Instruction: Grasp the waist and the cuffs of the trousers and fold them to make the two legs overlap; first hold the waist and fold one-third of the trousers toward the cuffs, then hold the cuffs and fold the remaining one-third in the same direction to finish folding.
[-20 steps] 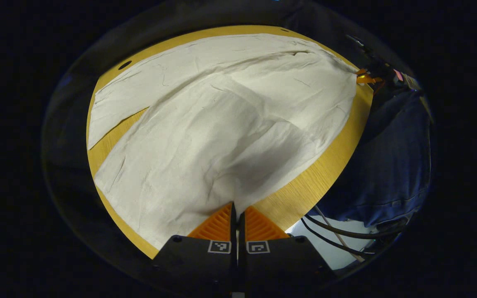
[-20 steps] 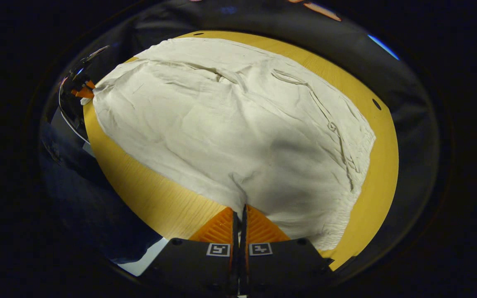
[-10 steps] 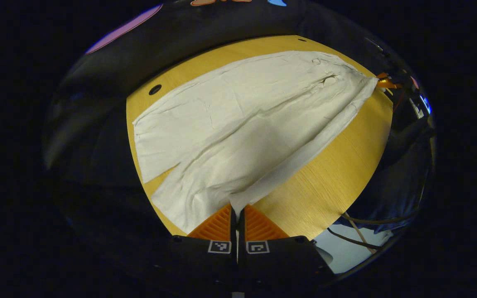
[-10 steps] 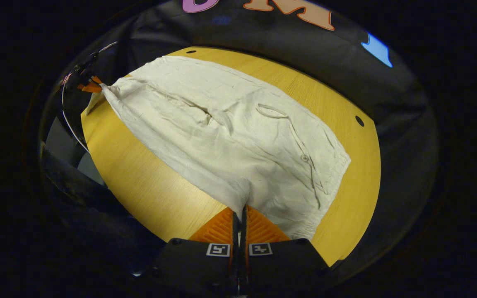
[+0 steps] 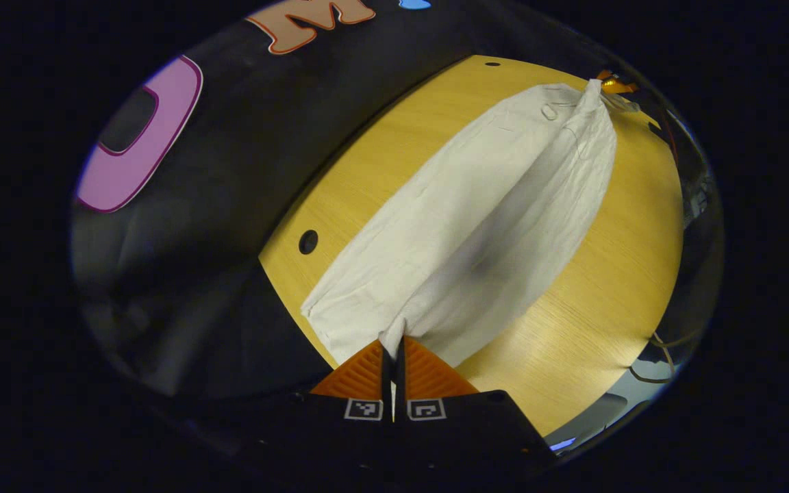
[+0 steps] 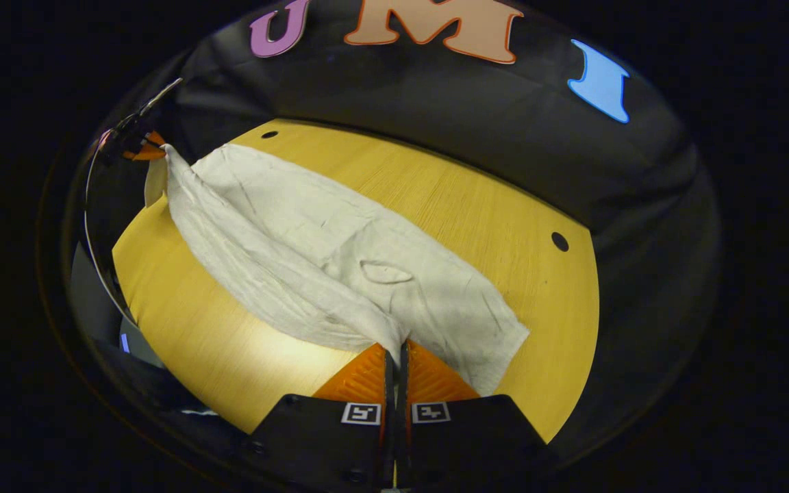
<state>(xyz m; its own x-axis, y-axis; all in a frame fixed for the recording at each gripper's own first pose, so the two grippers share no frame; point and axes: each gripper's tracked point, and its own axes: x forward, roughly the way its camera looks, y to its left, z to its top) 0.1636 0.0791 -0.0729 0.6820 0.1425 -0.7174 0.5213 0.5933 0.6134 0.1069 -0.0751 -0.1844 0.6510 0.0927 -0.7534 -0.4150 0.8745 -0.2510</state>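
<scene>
Cream-white, wrinkled cotton trousers (image 5: 477, 226) stretch lengthwise across the round yellow wooden table (image 5: 586, 301), far edge flat on the wood, near edge lifted off it into a long hanging fold. One end is pinched up at the cuff, the other (image 6: 394, 301) at the waist, where a buttoned pocket flap faces up.

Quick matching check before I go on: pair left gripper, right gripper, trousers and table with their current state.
Things:
1. left gripper
2. right gripper
3. trousers
4. table

States:
A. wooden top with small round holes near its far edge
B. shut on the cuff end
C. lifted along one edge, strung between both grippers
D. shut on the waist end, near the pocket

Pairs: 1-B, 2-D, 3-C, 4-A
</scene>
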